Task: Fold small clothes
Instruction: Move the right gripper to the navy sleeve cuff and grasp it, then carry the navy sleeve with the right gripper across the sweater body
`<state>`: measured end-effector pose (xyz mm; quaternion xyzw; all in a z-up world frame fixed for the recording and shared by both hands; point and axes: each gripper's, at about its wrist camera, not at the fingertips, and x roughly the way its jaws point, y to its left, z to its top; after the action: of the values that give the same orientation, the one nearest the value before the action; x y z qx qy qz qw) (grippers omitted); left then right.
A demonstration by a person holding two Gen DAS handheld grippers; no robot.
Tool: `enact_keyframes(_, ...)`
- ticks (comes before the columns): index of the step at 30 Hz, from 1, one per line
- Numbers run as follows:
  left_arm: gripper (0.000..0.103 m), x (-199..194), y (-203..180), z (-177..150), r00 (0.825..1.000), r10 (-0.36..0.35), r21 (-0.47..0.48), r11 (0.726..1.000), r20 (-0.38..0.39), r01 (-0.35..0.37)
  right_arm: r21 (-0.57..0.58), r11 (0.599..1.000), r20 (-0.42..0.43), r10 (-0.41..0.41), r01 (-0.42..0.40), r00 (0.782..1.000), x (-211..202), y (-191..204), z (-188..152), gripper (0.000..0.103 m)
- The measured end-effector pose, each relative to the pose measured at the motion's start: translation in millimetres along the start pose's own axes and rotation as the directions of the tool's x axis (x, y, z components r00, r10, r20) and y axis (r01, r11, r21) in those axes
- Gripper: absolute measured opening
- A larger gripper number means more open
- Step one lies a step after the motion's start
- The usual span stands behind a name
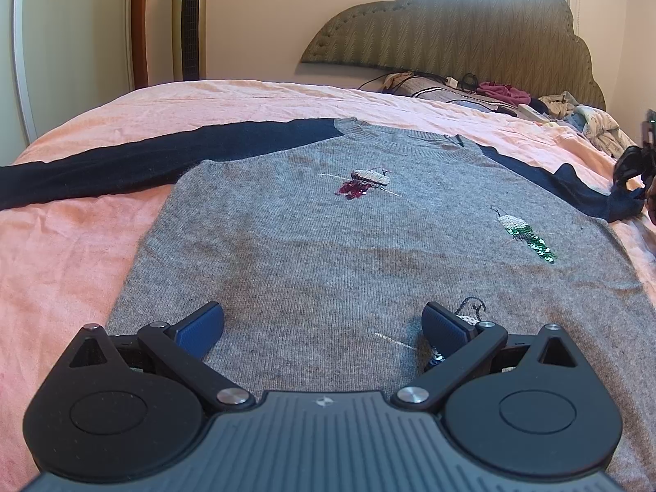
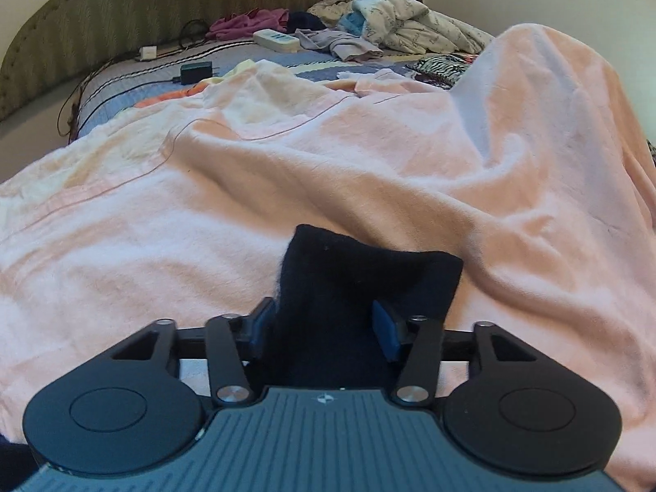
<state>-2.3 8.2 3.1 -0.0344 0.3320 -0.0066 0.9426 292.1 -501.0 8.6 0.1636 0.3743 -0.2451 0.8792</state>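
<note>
A small grey sweater (image 1: 328,254) with navy sleeves and sequin patches lies flat, front up, on a pink blanket (image 1: 69,246). Its left sleeve (image 1: 102,172) stretches straight out to the left. My left gripper (image 1: 324,328) is open and hovers low over the sweater's lower body, with grey knit between its fingers. My right gripper (image 2: 324,328) is shut on the cuff of the right navy sleeve (image 2: 365,283), which sticks out past the fingers over the blanket (image 2: 246,213). The right gripper shows at the far right edge of the left wrist view (image 1: 639,164), at the sleeve end.
A padded headboard (image 1: 471,28) stands at the back. Loose clothes (image 2: 393,20), a power strip (image 2: 276,39), a charger (image 2: 197,71) and cables lie near it. The blanket bulges into a high mound (image 2: 545,94) at right. A tower fan (image 1: 189,20) stands by the wall.
</note>
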Motion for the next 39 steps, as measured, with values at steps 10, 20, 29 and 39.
enact_keyframes(10, 0.103, 0, 1, 0, 1.0, -0.003, -0.004, 1.0, 0.002, 0.003, 0.348, 0.822, 0.159, 0.423, -0.452, 0.892, -44, -58, -31, 0.014)
enact_keyframes(20, 0.103, 2, -5, 0, 1.0, 0.021, 0.029, 0.999, -0.011, -0.021, 0.061, 0.506, -0.074, 0.862, -0.86, 0.502, -157, 91, -134, 0.019)
enact_keyframes(29, 0.103, 3, 28, 44, 0.951, -0.302, -0.25, 0.928, -0.062, 0.278, -0.03, 0.498, -0.175, 0.851, -0.866, 0.495, -213, 62, -225, 0.069)
enact_keyframes(39, 0.087, 113, -44, 109, 0.876, -0.407, -0.268, 0.902, -0.26, 0.339, -0.143, 0.562, -0.154, 0.801, -0.815, 0.579, -206, 49, -251, 0.095)
